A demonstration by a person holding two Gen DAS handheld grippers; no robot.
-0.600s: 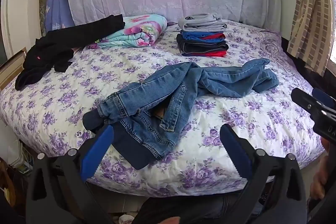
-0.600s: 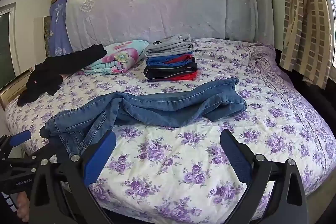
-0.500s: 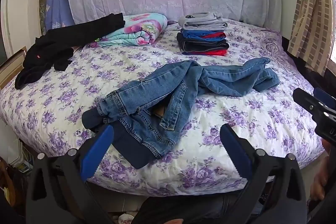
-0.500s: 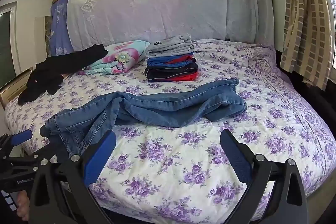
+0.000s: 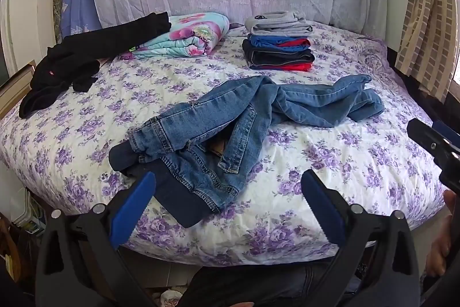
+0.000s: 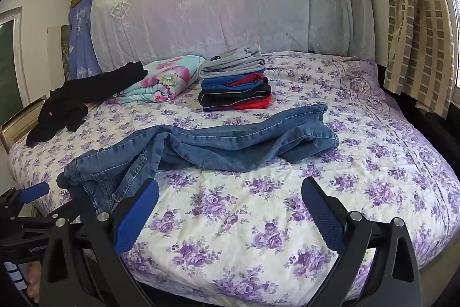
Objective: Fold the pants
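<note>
A pair of blue jeans (image 5: 235, 120) lies crumpled across the flowered bedspread (image 5: 359, 163), waist near the front left edge, legs running to the right. It also shows in the right wrist view (image 6: 230, 143). My left gripper (image 5: 228, 200) is open and empty, just in front of the waist end. My right gripper (image 6: 230, 209) is open and empty, over bare bedspread in front of the legs. The right gripper shows at the right edge of the left wrist view (image 5: 434, 146).
A stack of folded clothes (image 5: 280, 41) stands at the back middle. A rolled floral blanket (image 5: 187, 36) and black clothes (image 5: 80, 53) lie at the back left. A curtain (image 5: 425, 19) hangs at the right. The bed's front edge (image 5: 230, 252) is close below my left gripper.
Both views have shifted slightly closer to the bed. The jeans have not moved and both grippers stay open.
</note>
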